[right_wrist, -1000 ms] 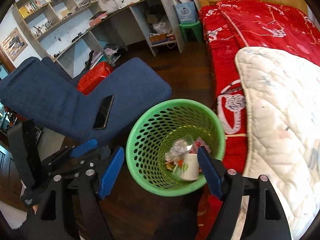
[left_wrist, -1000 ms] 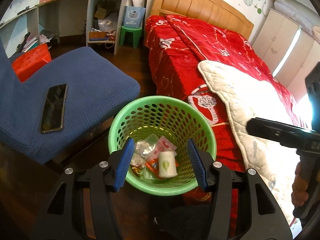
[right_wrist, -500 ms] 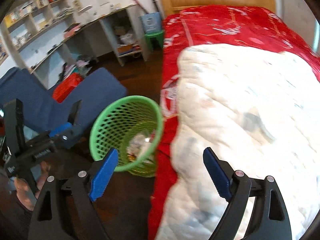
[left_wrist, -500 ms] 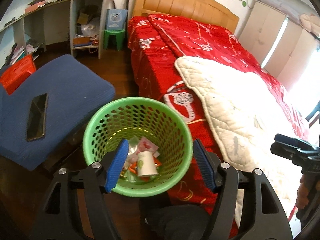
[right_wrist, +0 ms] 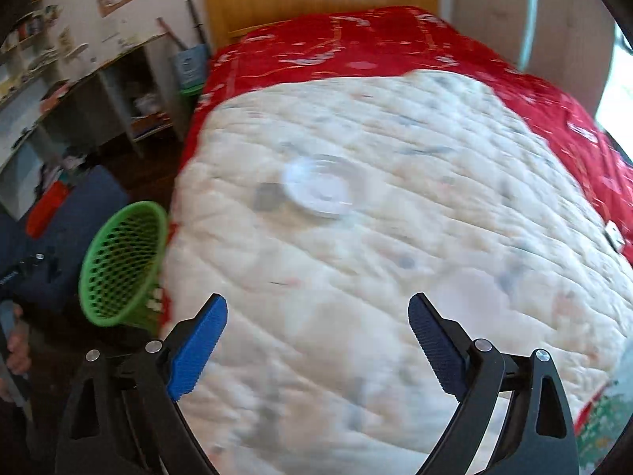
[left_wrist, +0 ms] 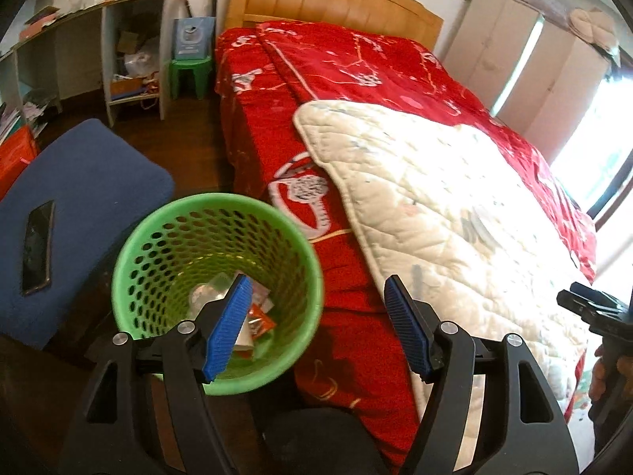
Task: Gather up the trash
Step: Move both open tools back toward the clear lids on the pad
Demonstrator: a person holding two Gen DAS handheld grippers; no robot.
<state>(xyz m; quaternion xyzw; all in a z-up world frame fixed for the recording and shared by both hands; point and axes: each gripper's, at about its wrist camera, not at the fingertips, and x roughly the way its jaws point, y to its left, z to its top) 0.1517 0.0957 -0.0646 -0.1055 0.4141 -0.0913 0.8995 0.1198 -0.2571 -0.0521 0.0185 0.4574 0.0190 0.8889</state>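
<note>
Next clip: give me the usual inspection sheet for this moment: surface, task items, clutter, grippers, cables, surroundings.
Surface: white quilt spread over a red bedspread on the bed.
Task items: green mesh wastebasket stands on the floor beside the bed and holds wrappers and a paper cup; a white disc-shaped lid and a small grey piece lie on the quilt, both blurred.
Clutter: smartphone lies flat on the blue chair.
Grippers: left gripper open and empty, over the basket's rim and the bed's edge; right gripper open and empty, above the quilt.
Cables: nothing seen.
Surroundings: wooden headboard, green stool, cluttered shelves, wardrobe.
</note>
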